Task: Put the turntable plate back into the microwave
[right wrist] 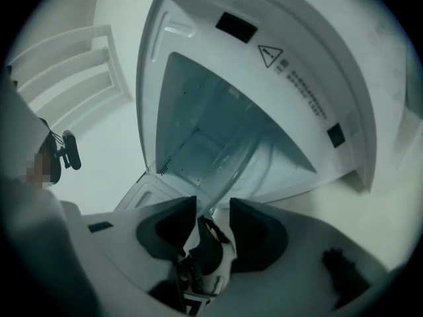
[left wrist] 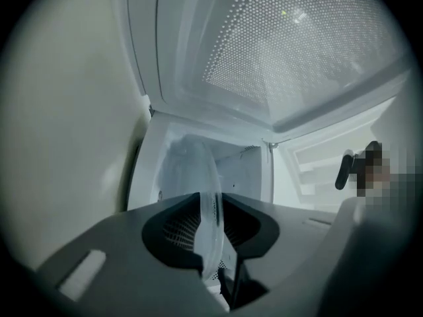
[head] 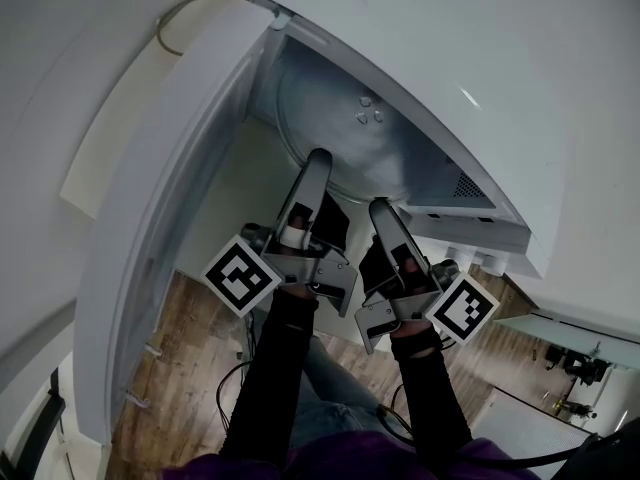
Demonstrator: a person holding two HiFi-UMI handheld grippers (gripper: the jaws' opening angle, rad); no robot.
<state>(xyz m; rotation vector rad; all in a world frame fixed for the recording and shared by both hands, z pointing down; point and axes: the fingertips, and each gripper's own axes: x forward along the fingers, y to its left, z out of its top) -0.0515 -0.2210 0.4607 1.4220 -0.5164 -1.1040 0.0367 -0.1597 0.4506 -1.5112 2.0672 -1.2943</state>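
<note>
The clear glass turntable plate (head: 340,118) lies level, mostly inside the open white microwave (head: 450,68). Both grippers hold its near rim. My left gripper (head: 318,156) reaches into the cavity mouth, shut on the rim. In the left gripper view the plate (left wrist: 192,170) stands edge-on between the dark pads of my left gripper (left wrist: 211,226). My right gripper (head: 380,206) sits just to the right, at the rim. In the right gripper view the plate (right wrist: 244,160) runs from the gap of my right gripper (right wrist: 213,210) into the cavity (right wrist: 198,104).
The microwave door (head: 180,198) swings wide open on the left; its perforated window (left wrist: 297,45) fills the top of the left gripper view. A cable (head: 185,8) loops behind the microwave. Wooden floor (head: 200,348) lies below. White slatted shelving (right wrist: 73,71) stands beside the microwave.
</note>
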